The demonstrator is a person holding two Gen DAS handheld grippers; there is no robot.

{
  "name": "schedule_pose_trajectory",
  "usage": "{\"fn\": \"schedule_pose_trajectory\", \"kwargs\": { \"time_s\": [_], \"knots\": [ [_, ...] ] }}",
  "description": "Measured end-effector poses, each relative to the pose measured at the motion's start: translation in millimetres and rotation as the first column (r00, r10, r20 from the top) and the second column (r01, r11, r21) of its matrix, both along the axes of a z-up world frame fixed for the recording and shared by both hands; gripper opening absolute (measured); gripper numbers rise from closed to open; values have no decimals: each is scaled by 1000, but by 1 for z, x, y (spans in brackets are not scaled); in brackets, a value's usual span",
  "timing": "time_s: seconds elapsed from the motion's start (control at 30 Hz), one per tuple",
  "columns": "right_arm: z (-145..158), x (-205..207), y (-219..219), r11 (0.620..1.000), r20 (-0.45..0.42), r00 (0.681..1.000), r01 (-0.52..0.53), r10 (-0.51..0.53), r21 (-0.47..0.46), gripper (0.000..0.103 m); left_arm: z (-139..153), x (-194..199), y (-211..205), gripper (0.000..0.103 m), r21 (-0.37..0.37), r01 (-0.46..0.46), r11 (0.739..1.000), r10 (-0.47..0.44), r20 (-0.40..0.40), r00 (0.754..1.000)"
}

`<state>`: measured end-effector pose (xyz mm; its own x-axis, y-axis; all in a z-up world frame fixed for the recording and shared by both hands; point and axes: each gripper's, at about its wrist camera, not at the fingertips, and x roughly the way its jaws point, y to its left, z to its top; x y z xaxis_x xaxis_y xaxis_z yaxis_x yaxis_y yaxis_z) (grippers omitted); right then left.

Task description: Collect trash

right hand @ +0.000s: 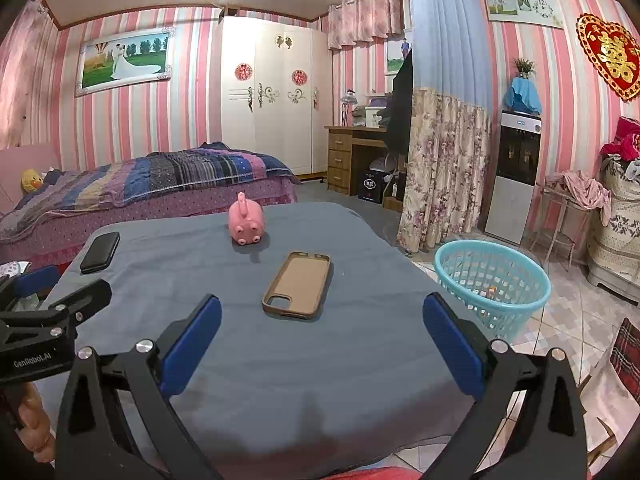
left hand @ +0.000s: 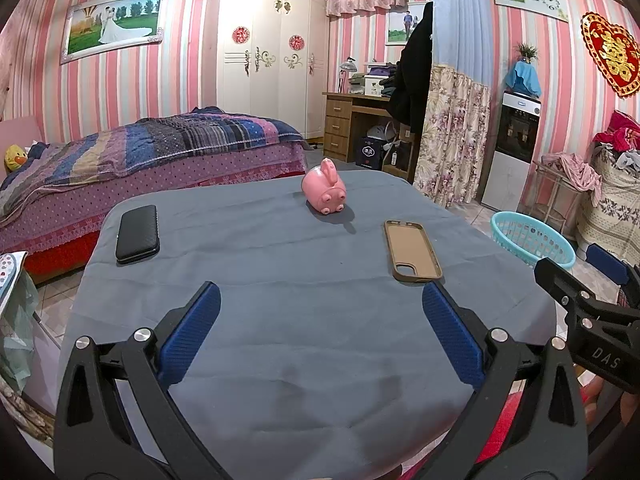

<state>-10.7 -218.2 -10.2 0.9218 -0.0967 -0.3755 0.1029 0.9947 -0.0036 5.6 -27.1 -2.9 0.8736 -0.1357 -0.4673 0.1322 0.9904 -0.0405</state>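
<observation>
A table under a grey-blue cloth (left hand: 280, 340) (right hand: 320, 360) fills both views. On it lie a brown phone case (left hand: 412, 250) (right hand: 298, 284), a black case (left hand: 138, 234) (right hand: 100, 252) and a pink pig toy (left hand: 325, 192) (right hand: 247, 226). A turquoise basket (left hand: 532, 238) (right hand: 492, 284) stands on the floor to the right of the table, with small bits inside. My left gripper (left hand: 320, 304) is open and empty above the table's near part. My right gripper (right hand: 322, 312) is open and empty, the phone case just beyond its fingertips.
A bed (left hand: 140, 152) stands at the back left, a wooden desk (left hand: 352, 124) and a floral curtain (left hand: 452, 136) behind the table. A water dispenser (right hand: 516, 176) and piled laundry (right hand: 616, 208) stand at the right. The floor is tiled.
</observation>
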Motion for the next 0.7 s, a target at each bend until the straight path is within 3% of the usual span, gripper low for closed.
{"fn": "schedule_pose_trajectory", "kwargs": {
  "time_s": [0.7],
  "knots": [
    [0,2,4,1000,4,1000,-1,1,10,98,-1,1,0,98,6,-9,1000,9,4,1000]
  ]
}}
